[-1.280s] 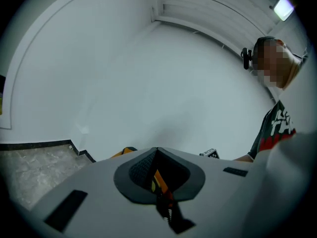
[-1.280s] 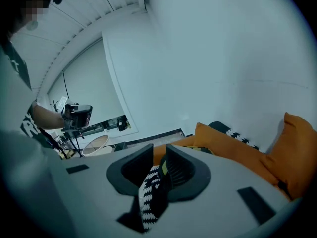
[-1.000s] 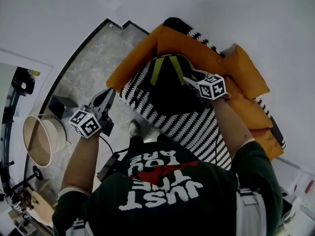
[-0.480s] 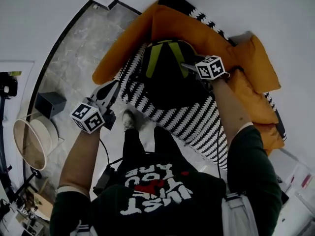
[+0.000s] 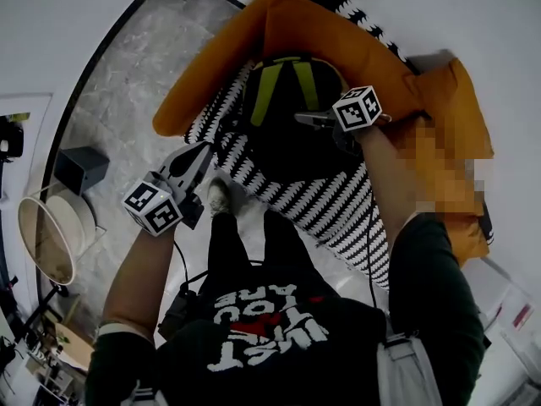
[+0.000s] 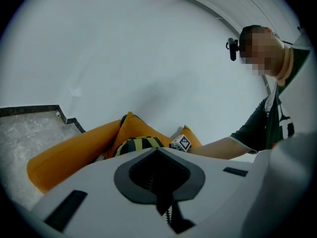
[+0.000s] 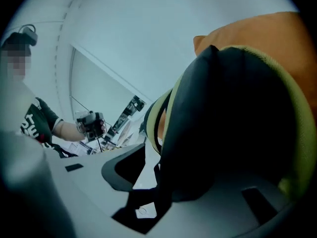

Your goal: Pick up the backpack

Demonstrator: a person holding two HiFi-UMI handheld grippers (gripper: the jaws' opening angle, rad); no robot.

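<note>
Reaching in, by the look: your right hand-held gripper (image 5: 306,119), jaws spread, meets the black backpack (image 5: 283,146) on the striped seat (image 5: 330,211); next, pinch a strap firmly and lift; left hand-held gripper (image 5: 201,150) pressed together, clear.

The backpack (image 5: 287,142) is black with yellow-green stripes. The blanket (image 5: 338,218) under the backpack has black-and-white zigzag stripes. The cushion (image 5: 321,41) behind the backpack is plain orange. The floor (image 5: 127,83) left of it is mottled grey.

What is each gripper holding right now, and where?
Left gripper: nothing, jaws together. Right gripper sits against the backpack near a green strap; whether it grips cannot be told.
</note>
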